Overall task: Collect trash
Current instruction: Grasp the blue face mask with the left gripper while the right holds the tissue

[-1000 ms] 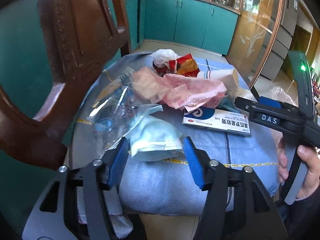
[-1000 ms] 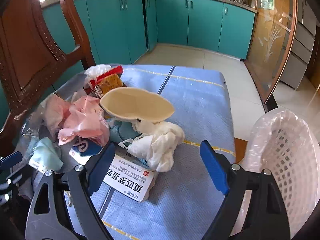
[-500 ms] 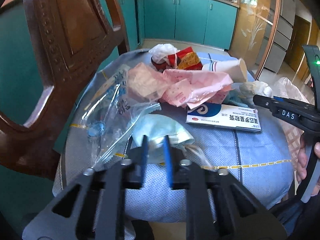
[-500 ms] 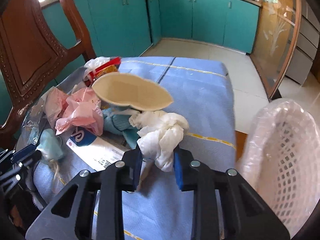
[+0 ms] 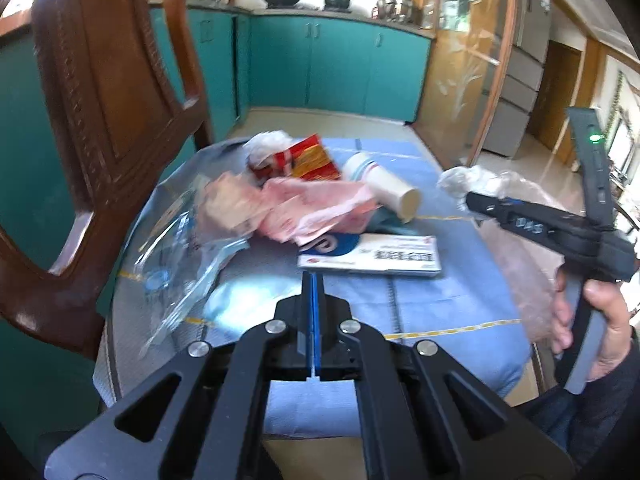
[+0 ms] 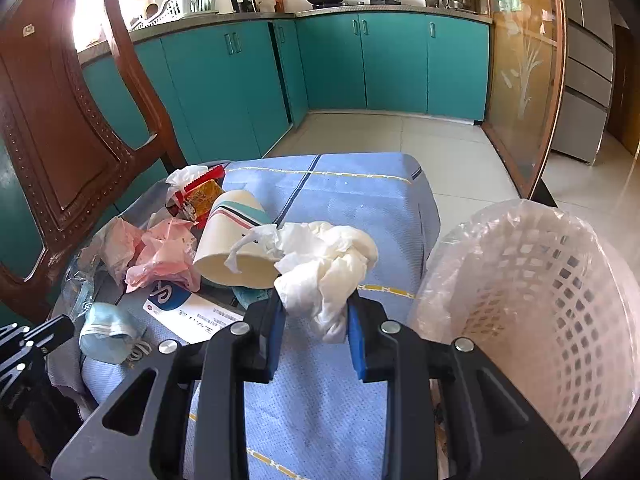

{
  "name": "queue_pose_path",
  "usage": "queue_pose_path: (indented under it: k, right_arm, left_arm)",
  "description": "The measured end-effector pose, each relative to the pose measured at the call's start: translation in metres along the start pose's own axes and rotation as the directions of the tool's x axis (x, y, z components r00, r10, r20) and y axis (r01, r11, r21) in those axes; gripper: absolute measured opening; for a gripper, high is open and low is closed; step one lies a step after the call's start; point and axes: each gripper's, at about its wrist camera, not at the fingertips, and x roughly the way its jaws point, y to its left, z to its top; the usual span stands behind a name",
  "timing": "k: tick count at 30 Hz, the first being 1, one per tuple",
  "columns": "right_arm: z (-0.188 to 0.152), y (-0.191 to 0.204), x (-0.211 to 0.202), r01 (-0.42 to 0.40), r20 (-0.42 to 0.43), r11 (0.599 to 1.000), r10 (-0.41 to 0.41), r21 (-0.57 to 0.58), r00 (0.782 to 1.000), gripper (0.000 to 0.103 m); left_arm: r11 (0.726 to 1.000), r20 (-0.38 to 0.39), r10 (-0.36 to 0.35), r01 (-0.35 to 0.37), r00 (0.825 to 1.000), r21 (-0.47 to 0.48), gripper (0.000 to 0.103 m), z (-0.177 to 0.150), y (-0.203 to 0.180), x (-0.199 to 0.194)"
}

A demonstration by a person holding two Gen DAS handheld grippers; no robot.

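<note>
Tissue (image 6: 324, 268): pinched loosely between the right tongs (image 6: 316, 332), lifted off the blue table (image 6: 360, 200), with the lined basket (image 6: 532, 300) at 3 o'clock.
Risk, drop: the wad hangs past the pads; a quick swing could shed it short of the rim.
Risk, snag: its trailing end lies against the paper cup (image 6: 232, 244) and may drag it.
Left tongs (image 5: 315, 280): pressed together; whether they hold the face mask (image 6: 110, 334) I cannot tell.
Unclear: the basket's bottom is cut off.

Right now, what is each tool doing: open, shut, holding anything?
Left tool: shut, nothing held; mask lies on the table.
Right tool: shut on the tissue.
</note>
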Motion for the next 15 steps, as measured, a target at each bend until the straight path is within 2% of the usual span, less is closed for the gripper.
queue_pose_path:
  k: [4, 8, 9, 11, 12, 13, 15]
  right_arm:
    - [-0.001, 0.001, -0.003, 0.007, 0.007, 1.0, -0.007, -0.012, 1.0, 0.028]
    - [-0.002, 0.004, -0.004, 0.006, 0.013, 1.0, -0.006, -0.027, 1.0, 0.028]
    - [-0.002, 0.004, -0.004, 0.005, 0.012, 1.0, -0.005, -0.029, 1.0, 0.028]
    - [-0.003, 0.005, -0.004, 0.003, 0.008, 1.0, -0.003, -0.03, 1.0, 0.028]
    - [-0.003, 0.005, -0.004, 0.002, 0.008, 1.0, -0.002, -0.03, 1.0, 0.028]
    - [-0.003, 0.005, -0.004, 0.001, 0.007, 1.0, -0.001, -0.031, 1.0, 0.028]
    - [-0.003, 0.006, -0.003, -0.002, 0.007, 0.999, 0.002, -0.033, 1.0, 0.028]
  left_arm:
    - [1.0, -0.006, -0.018, 0.018, 1.0, 0.012, 0.001, 0.0, -0.006, 0.003]
    - [0.998, -0.037, -0.025, 0.023, 0.999, -0.051, 0.002, -0.004, 0.007, 0.008]
    - [0.998, -0.04, -0.024, 0.022, 0.999, -0.062, 0.005, -0.005, 0.01, 0.009]
    - [0.997, -0.04, 0.012, -0.015, 0.999, -0.075, 0.017, -0.006, 0.018, 0.009]
    - [0.996, -0.038, 0.025, -0.028, 0.999, -0.08, 0.026, -0.007, 0.021, 0.009]
    - [0.995, -0.039, 0.037, -0.041, 0.999, -0.094, 0.041, -0.007, 0.026, 0.009]
    - [0.991, -0.049, 0.037, -0.042, 0.998, -0.127, 0.057, -0.009, 0.032, 0.011]
